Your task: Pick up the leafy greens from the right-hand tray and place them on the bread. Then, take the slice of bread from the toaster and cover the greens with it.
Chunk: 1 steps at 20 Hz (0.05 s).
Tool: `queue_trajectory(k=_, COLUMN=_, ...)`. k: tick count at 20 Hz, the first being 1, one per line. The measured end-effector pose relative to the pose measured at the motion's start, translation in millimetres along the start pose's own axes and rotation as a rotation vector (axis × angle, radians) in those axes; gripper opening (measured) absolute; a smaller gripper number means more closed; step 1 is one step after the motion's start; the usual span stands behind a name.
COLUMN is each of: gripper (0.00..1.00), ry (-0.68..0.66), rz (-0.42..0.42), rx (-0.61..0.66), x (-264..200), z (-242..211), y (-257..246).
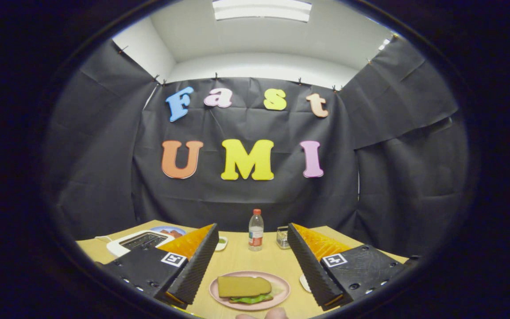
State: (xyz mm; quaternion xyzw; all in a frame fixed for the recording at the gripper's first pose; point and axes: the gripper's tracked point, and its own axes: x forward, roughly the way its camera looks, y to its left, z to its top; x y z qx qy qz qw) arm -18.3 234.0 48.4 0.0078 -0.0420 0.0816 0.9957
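Note:
A pink plate lies on the wooden table between my fingers. On it sits a slice of bread with leafy greens showing under its near edge. My gripper is open above the table, nothing between its fingers, one fingertip on each side of the plate. A white toaster stands behind the left finger, its slots dark.
A clear bottle with a red cap stands at the table's far edge, a small wire basket to its right. A small dish and a blue plate with food lie near the toaster. A white tray edge peeks past the right finger.

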Motion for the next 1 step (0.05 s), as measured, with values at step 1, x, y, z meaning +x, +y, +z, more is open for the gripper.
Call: queue_trajectory(k=1, gripper=0.95, ry=-0.006, rz=-0.009, rx=0.002, x=1.1, z=-1.2, y=-0.3)
